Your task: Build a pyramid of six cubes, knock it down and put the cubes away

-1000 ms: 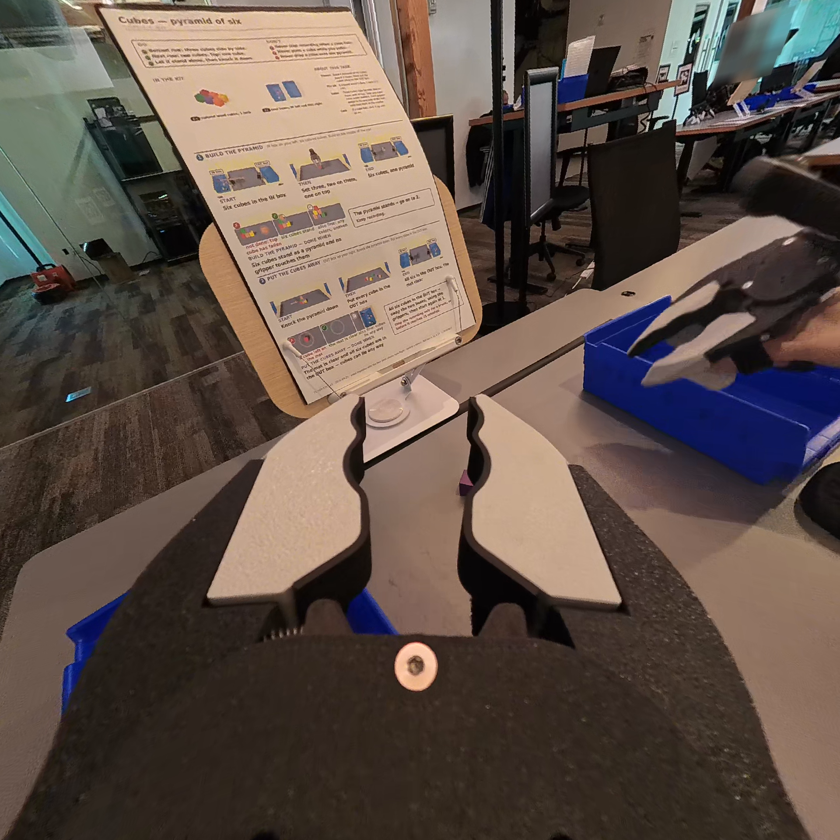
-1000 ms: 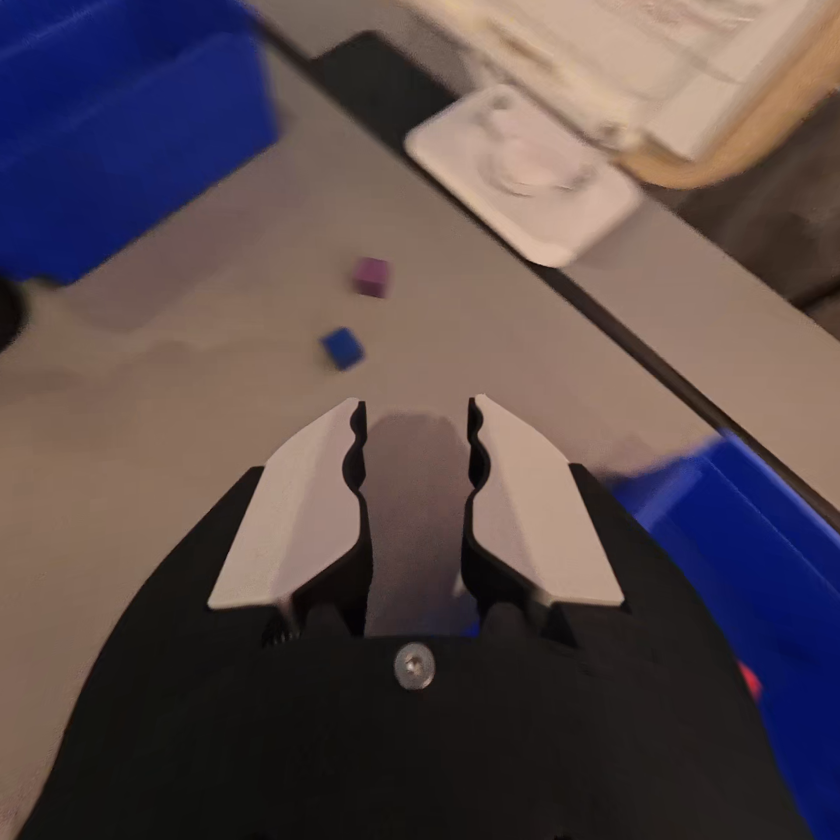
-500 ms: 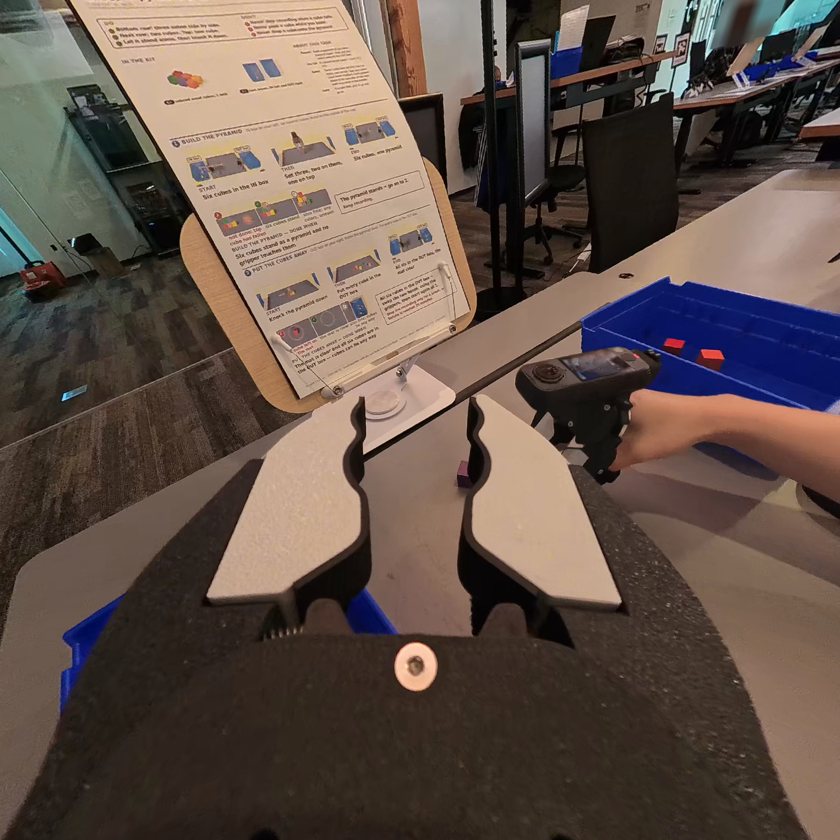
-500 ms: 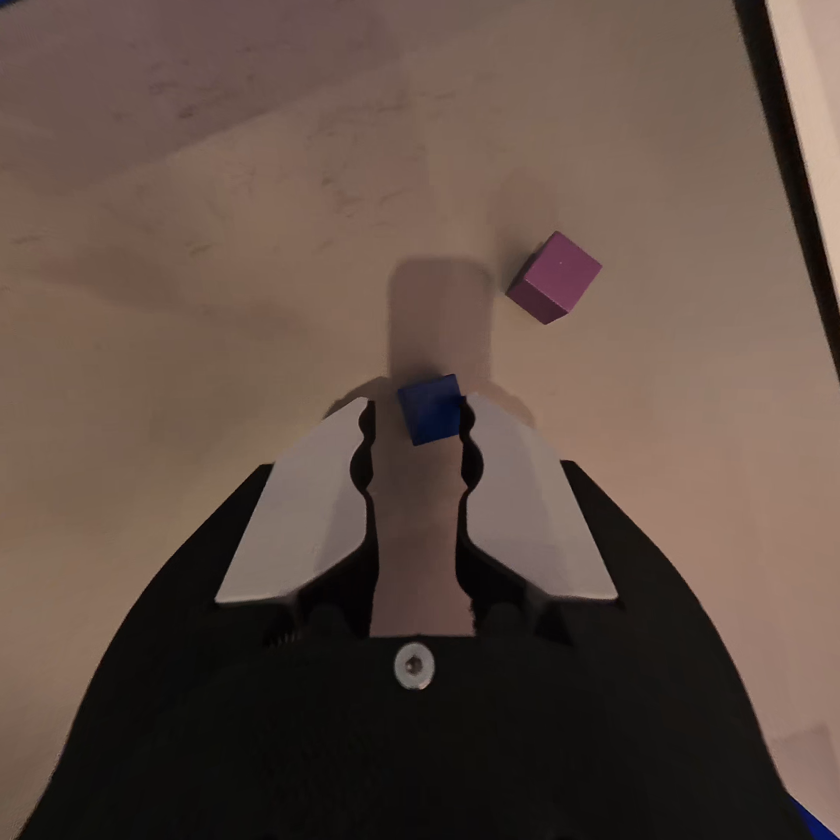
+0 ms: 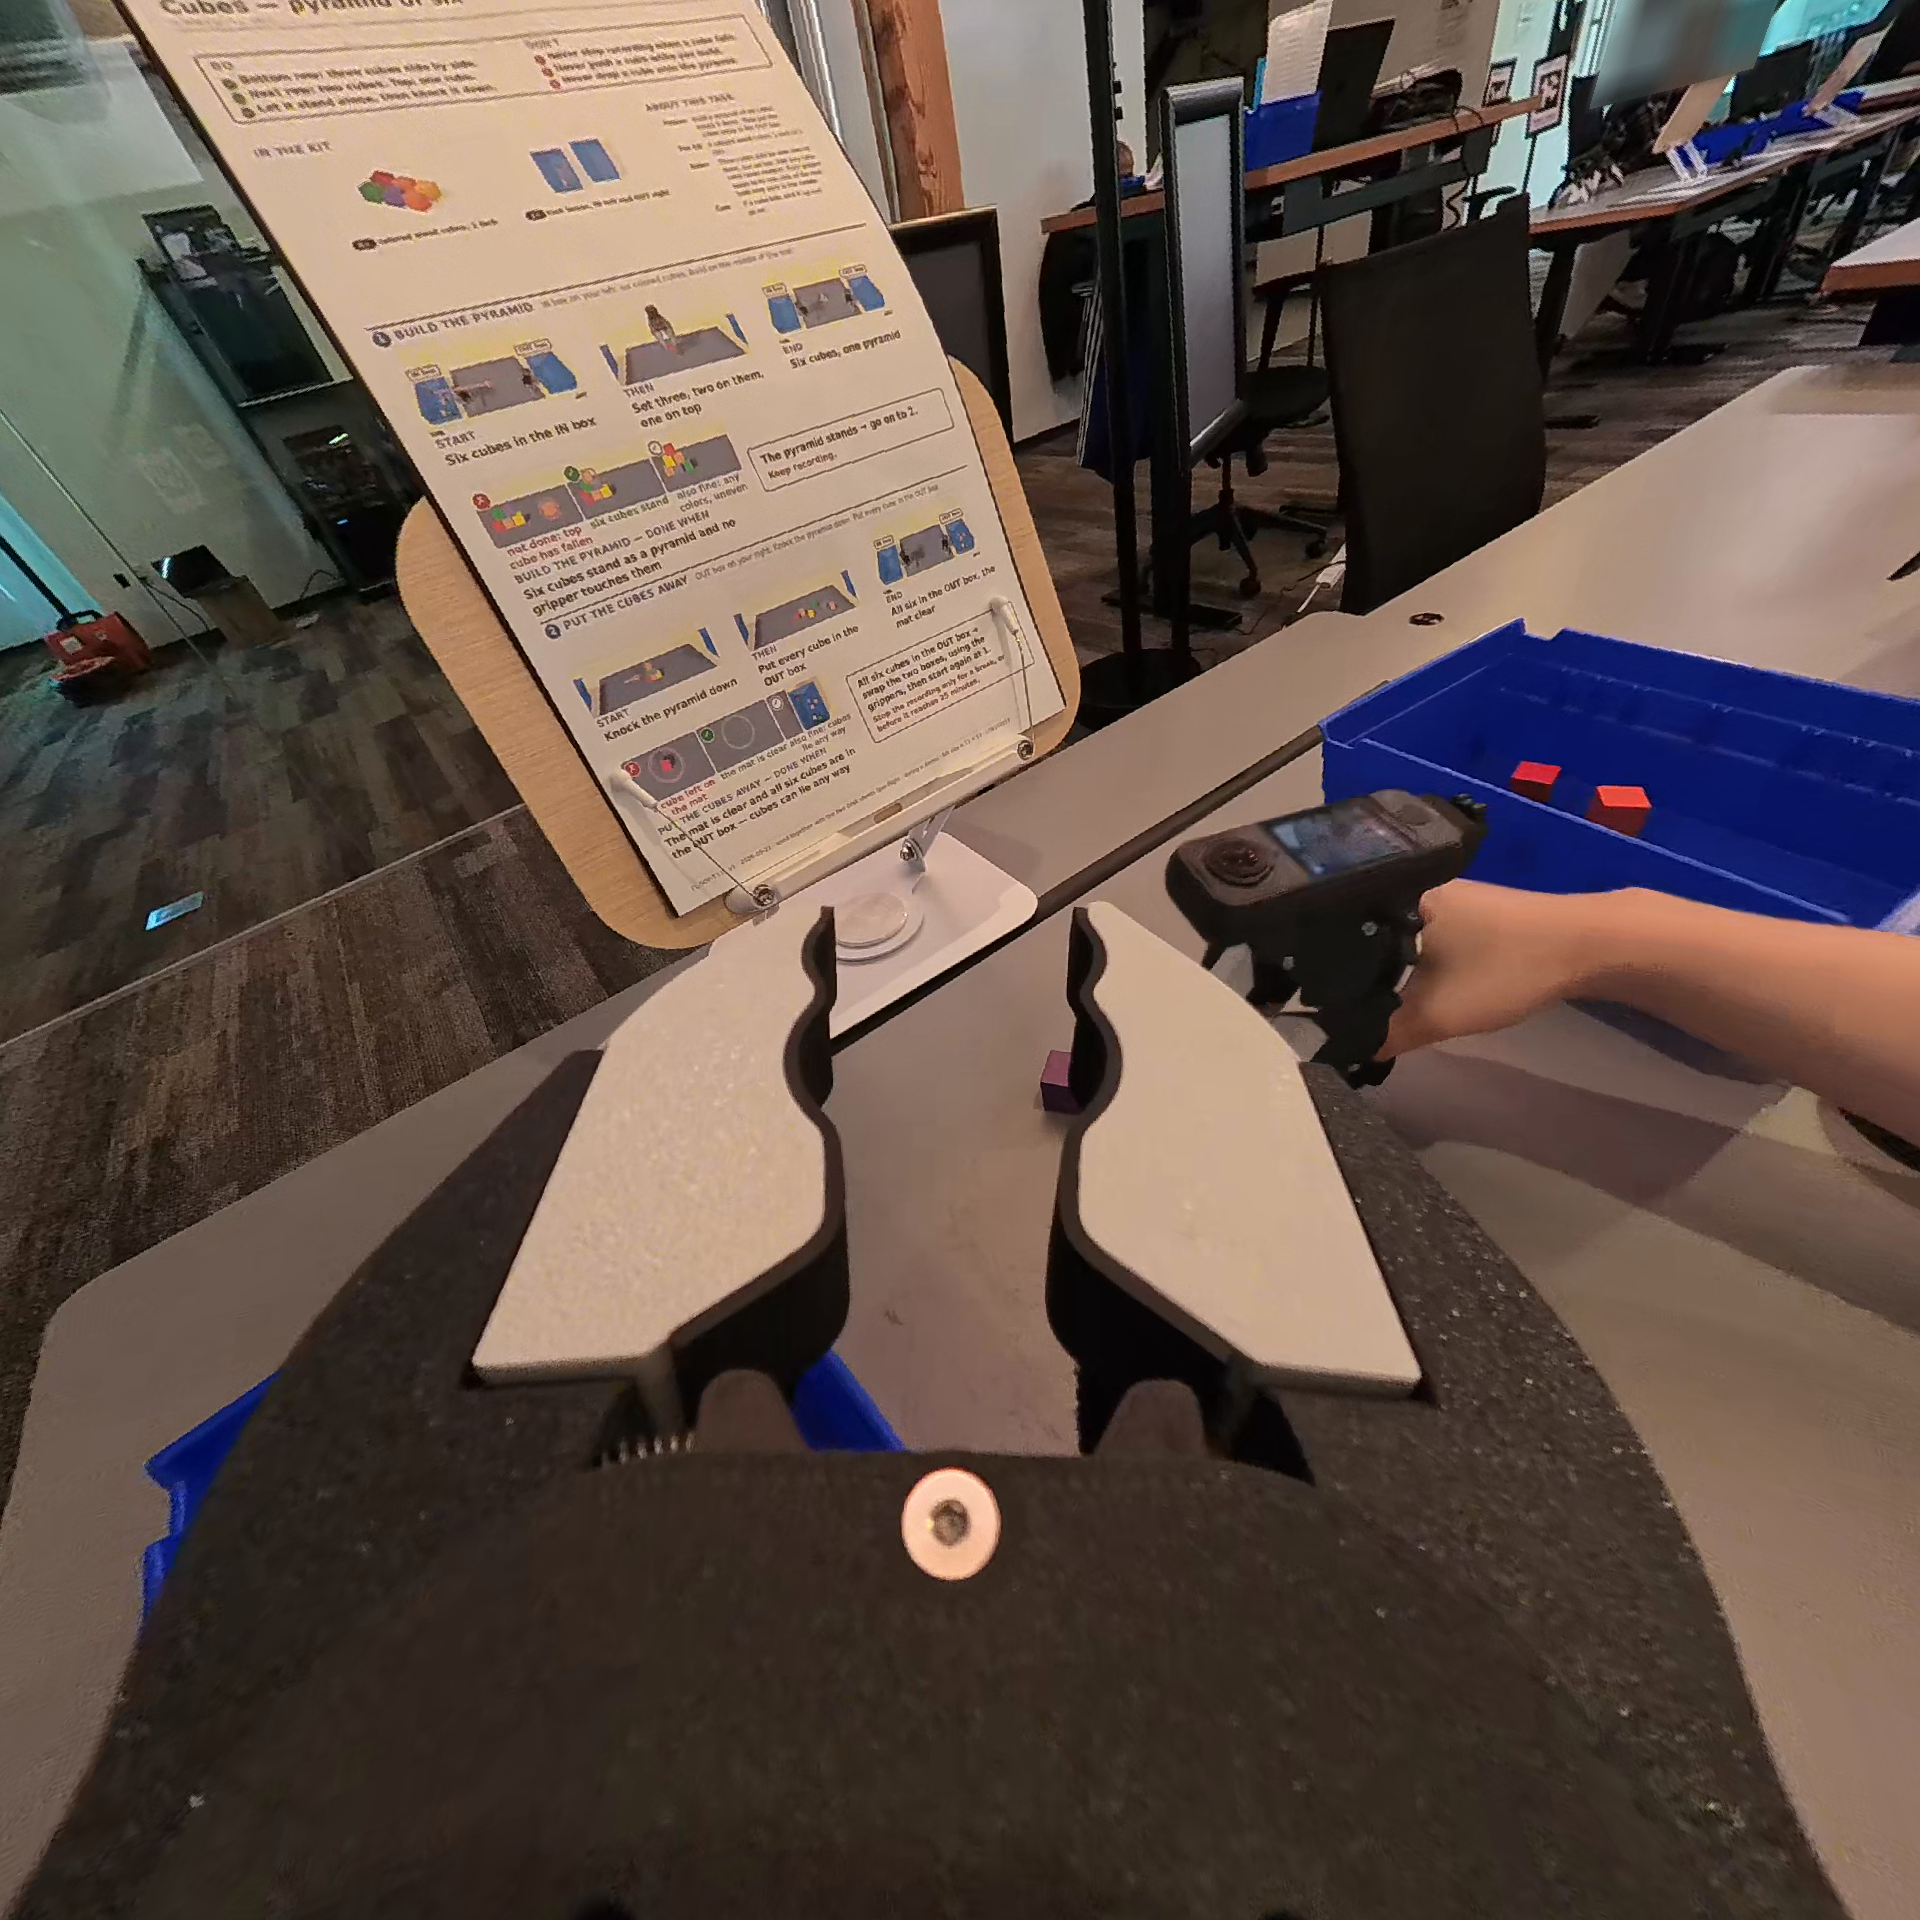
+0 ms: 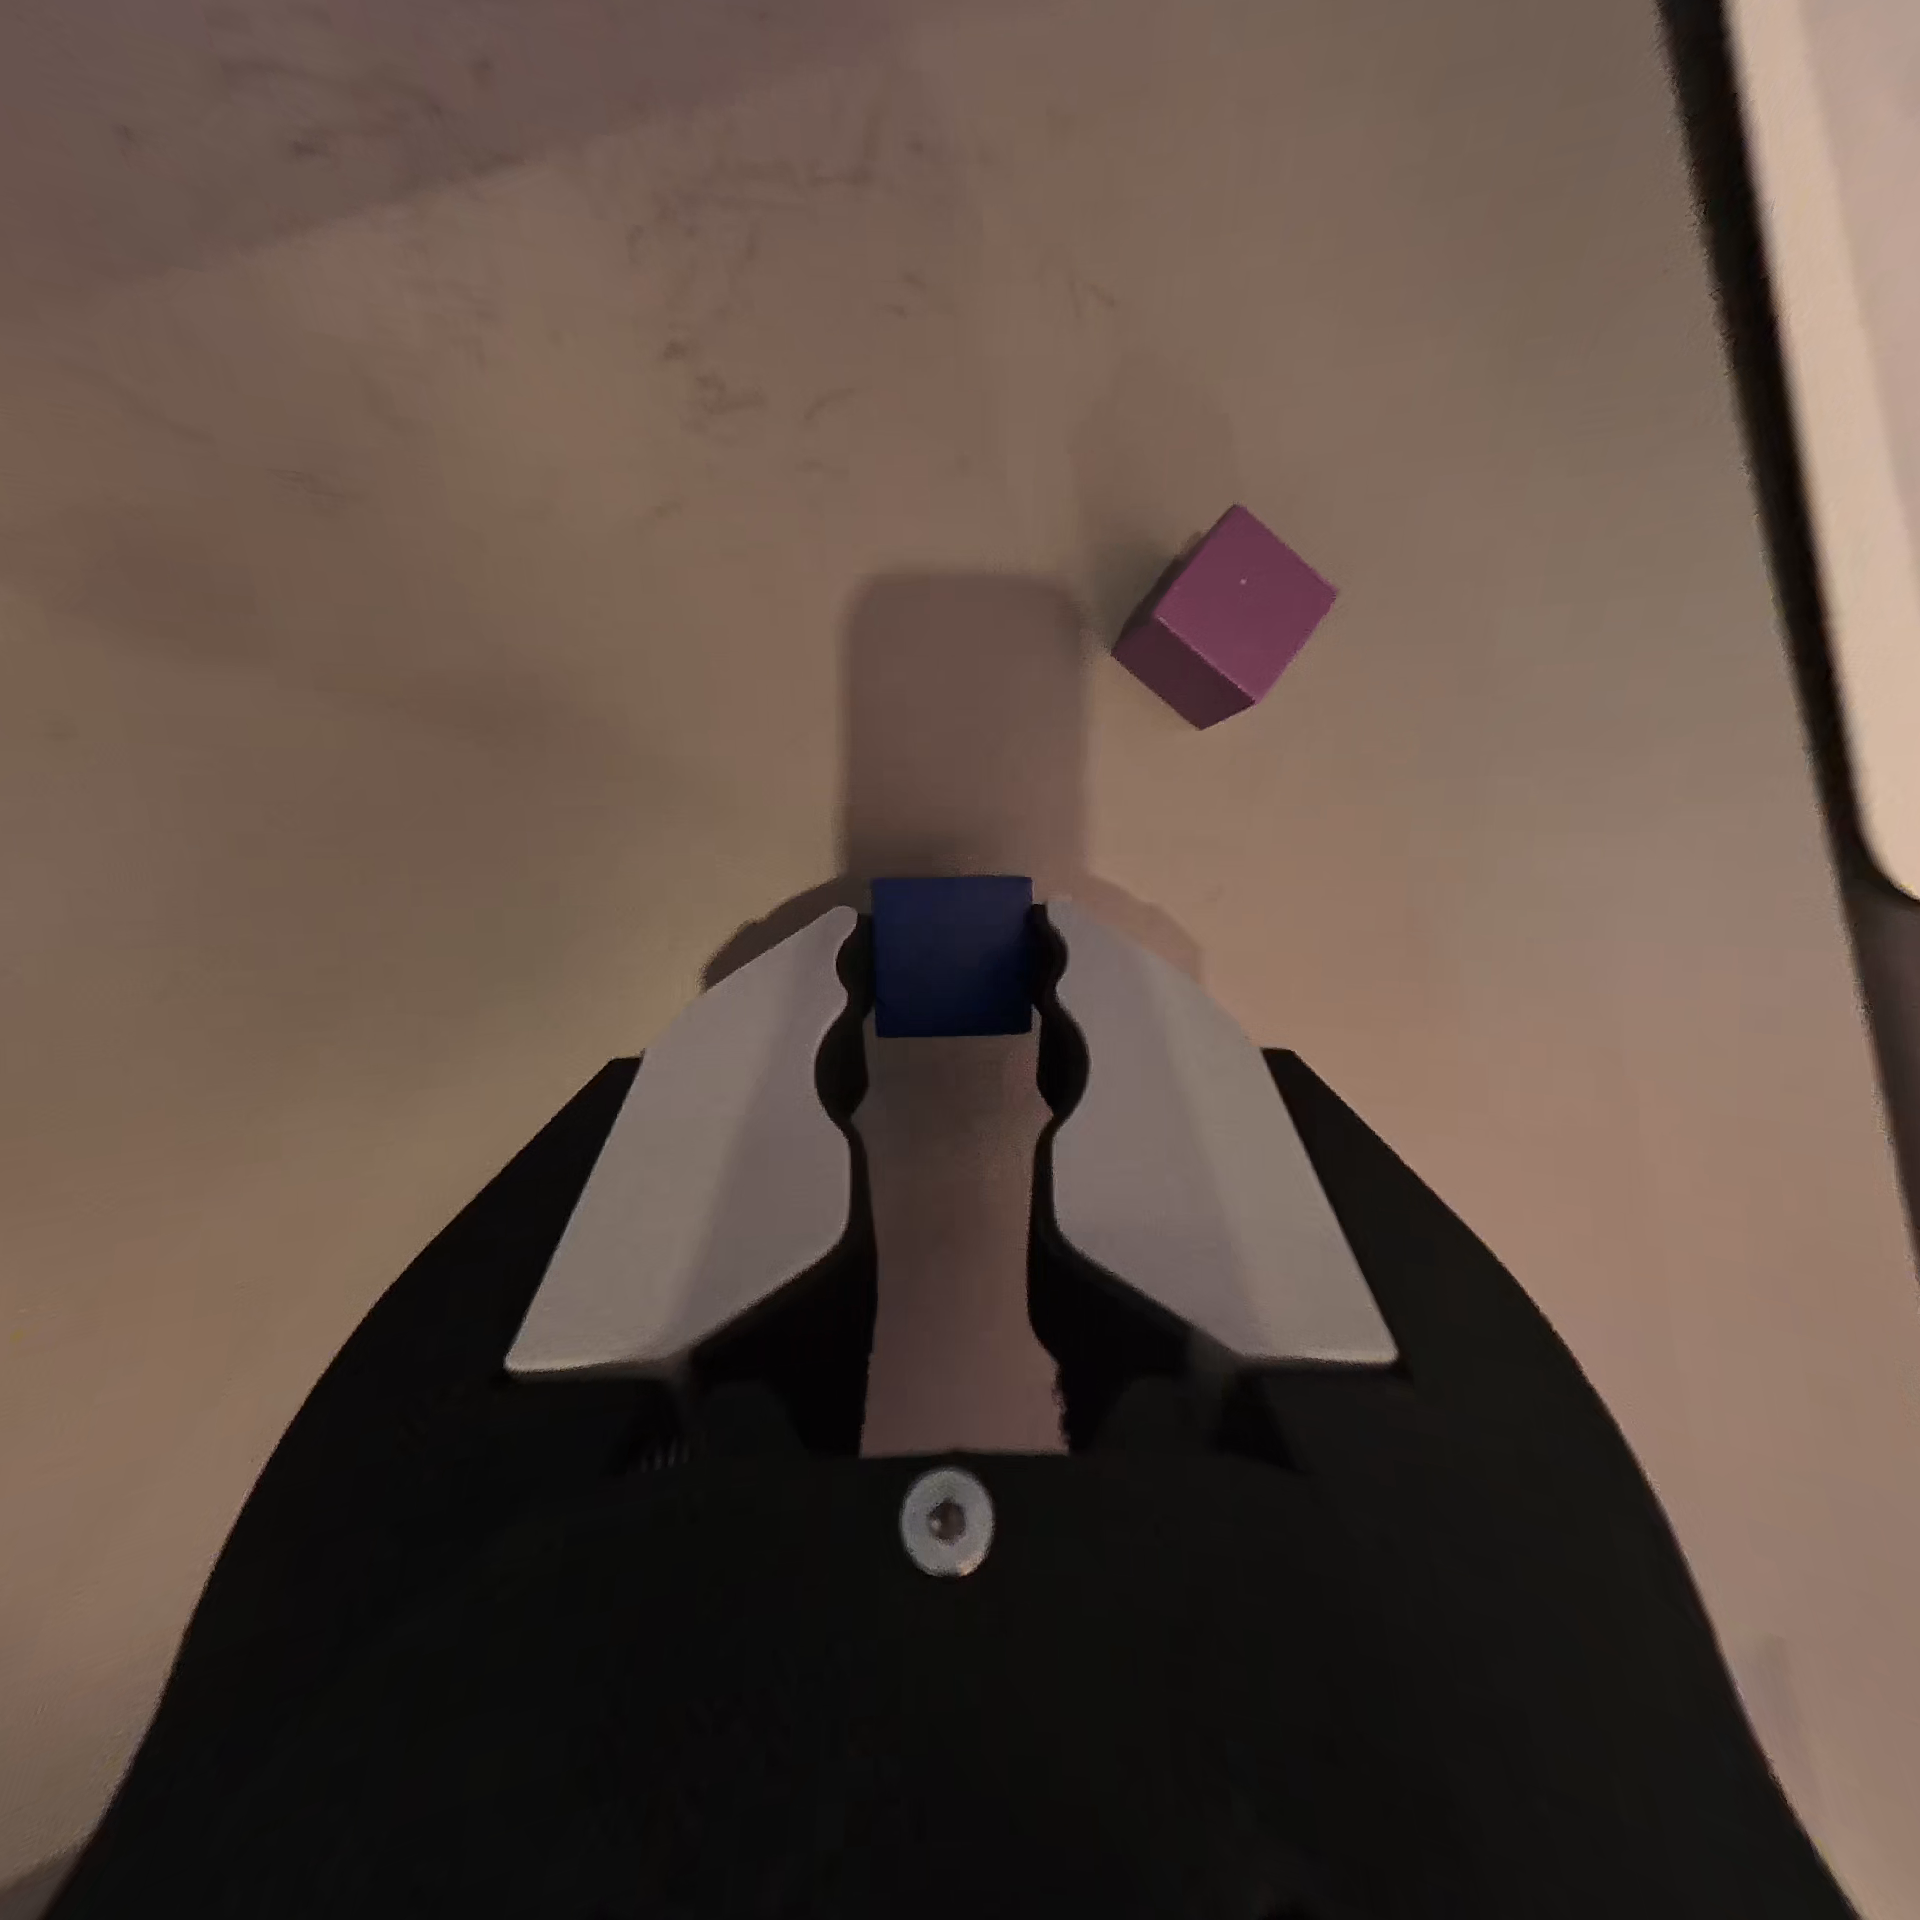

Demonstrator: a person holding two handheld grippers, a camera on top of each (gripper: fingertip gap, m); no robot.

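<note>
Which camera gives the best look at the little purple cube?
The right wrist view: the purple cube lies in the open on the table, with its top and two sides clear. In the left wrist view the same cube is only a small sliver, partly hidden behind one of the left gripper fingers.
</note>
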